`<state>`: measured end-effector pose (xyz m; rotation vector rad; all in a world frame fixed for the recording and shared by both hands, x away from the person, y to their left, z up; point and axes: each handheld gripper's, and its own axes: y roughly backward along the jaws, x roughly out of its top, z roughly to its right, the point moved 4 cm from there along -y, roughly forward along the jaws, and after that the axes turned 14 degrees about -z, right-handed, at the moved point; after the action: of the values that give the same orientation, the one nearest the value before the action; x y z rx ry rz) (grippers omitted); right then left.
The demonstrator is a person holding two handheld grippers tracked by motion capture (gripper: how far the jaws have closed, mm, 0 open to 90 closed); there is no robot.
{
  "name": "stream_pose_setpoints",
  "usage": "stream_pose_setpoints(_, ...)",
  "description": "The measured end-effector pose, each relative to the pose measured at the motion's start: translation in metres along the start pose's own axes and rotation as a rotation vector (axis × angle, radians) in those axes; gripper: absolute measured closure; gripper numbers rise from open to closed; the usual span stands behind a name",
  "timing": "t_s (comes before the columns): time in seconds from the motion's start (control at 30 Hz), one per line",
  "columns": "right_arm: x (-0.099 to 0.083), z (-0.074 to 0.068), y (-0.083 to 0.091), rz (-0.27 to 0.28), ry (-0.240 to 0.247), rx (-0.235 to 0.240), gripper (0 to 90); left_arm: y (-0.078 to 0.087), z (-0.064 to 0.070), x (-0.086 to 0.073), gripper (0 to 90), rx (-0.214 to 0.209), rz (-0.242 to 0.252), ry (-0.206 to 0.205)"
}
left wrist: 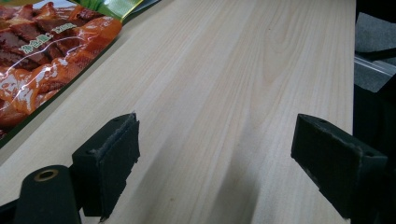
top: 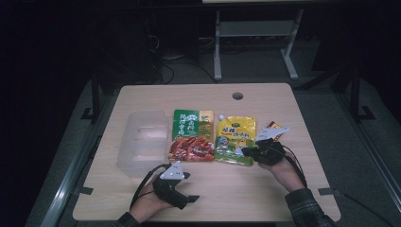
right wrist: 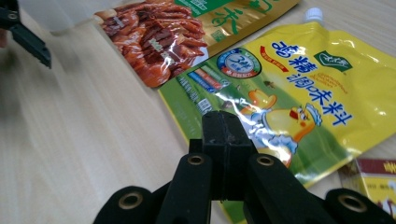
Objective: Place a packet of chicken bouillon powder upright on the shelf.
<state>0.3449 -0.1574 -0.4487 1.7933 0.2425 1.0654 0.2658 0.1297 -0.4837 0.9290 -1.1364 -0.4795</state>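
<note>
A green and red meat packet (top: 193,135) lies flat at the table's middle, with a yellow spouted sauce pouch (top: 235,139) right beside it. My right gripper (top: 247,152) is shut, its jaws pressed together just above the pouch's near edge (right wrist: 280,84), and nothing shows between them (right wrist: 223,122). My left gripper (top: 189,187) is open near the front edge, pointing right. Its wide-apart jaws (left wrist: 217,135) have bare wood between them, and the meat packet (left wrist: 42,60) lies off to their left.
A clear plastic container (top: 142,142) stands left of the packets. A small red and yellow box (top: 273,126) lies by the right hand, at the pouch's corner (right wrist: 378,177). The table (top: 227,194) has a cable hole (top: 237,96) at the back.
</note>
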Motion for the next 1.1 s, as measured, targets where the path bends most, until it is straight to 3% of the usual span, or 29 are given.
stream_pose_setpoints(0.17,0.012,0.009,-0.011,-0.022,0.012,-0.017,89.8,0.001,0.000,0.001,14.7,0.001,0.000,-0.006)
stream_pose_setpoints(0.37,0.025,0.021,-0.022,-0.013,-0.015,-0.015,89.9,0.001,-0.001,0.001,14.7,0.003,-0.001,-0.005)
stream_pose_setpoints(0.53,0.035,0.030,-0.041,-0.055,-0.002,-0.037,89.9,0.001,-0.001,0.000,14.7,0.004,0.000,-0.005)
stream_pose_setpoints(0.73,0.037,0.031,-0.060,-0.094,0.016,-0.059,89.9,0.001,-0.001,0.000,14.7,0.000,0.004,0.003)
stream_pose_setpoints(0.83,0.038,0.032,-0.062,-0.089,0.017,-0.055,90.0,0.001,-0.001,0.000,14.7,0.000,0.003,0.003)
stream_pose_setpoints(1.1,0.036,0.029,-0.064,-0.092,0.072,-0.078,90.0,0.000,0.000,0.000,14.7,-0.002,-0.004,-0.001)
